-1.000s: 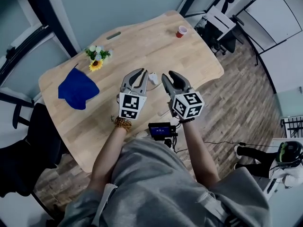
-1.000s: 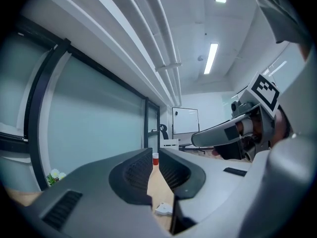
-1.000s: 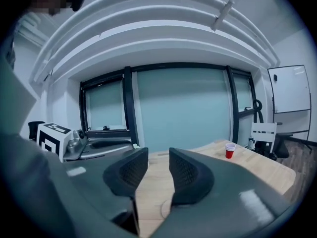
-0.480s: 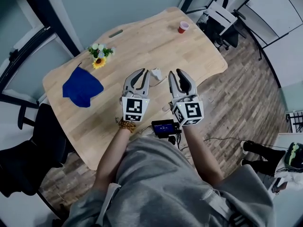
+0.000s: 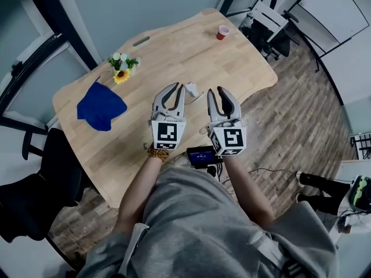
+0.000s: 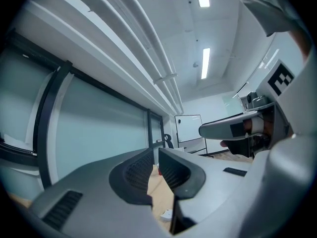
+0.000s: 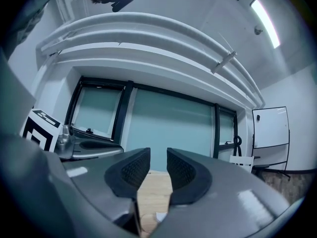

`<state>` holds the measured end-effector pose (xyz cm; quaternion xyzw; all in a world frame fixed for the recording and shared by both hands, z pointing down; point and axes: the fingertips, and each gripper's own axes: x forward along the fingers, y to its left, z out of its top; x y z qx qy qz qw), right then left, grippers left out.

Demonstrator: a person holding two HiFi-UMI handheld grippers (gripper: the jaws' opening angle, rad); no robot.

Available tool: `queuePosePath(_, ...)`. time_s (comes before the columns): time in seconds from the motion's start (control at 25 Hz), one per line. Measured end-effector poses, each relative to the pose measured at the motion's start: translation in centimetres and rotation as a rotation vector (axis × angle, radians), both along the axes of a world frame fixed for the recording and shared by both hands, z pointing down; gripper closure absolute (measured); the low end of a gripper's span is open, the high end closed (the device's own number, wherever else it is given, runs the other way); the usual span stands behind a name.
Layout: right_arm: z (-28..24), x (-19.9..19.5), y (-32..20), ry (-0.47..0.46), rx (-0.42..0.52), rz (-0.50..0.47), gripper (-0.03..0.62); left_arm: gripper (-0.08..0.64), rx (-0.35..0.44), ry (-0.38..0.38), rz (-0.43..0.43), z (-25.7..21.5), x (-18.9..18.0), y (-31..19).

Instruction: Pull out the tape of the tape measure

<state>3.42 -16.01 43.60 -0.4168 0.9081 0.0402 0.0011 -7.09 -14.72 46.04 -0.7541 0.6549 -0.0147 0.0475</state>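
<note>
Over the past second both hand-held grippers have lifted a little and squared up to point the same way. The right one's jaws have been narrowing, with nothing between them.

The left hand-held gripper and right hand-held gripper are held side by side and level over the near part of the wooden counter. Each has its jaws a narrow gap apart and empty; only bare wood and the far wall show through the gaps.

A small white object, apparently the tape measure, lies on the counter just ahead of the tips and between the two grippers. Neither touches it.

This looks like the approach, before any grasp, and the tape does not look pulled out yet. The next move probably calls for lowering both grippers, one steadying the case and the other pinching the tape's end. The jaws may need to open wider for the case.

The counter's near edge runs under the wrists, with a small screen device there. Its curved right edge lies near the right gripper. Bare wood stretches ahead. A blue cloth and flowers sit well off to the left, and a red cup stands far ahead.
</note>
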Motion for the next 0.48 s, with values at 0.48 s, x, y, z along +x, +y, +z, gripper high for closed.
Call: queuePosePath(0.48,0.8,-0.3,1.3,0.025,0.007,0.024,0.523,0.520,0.021,-0.015,0.013,-0.1,0.5,0.2)
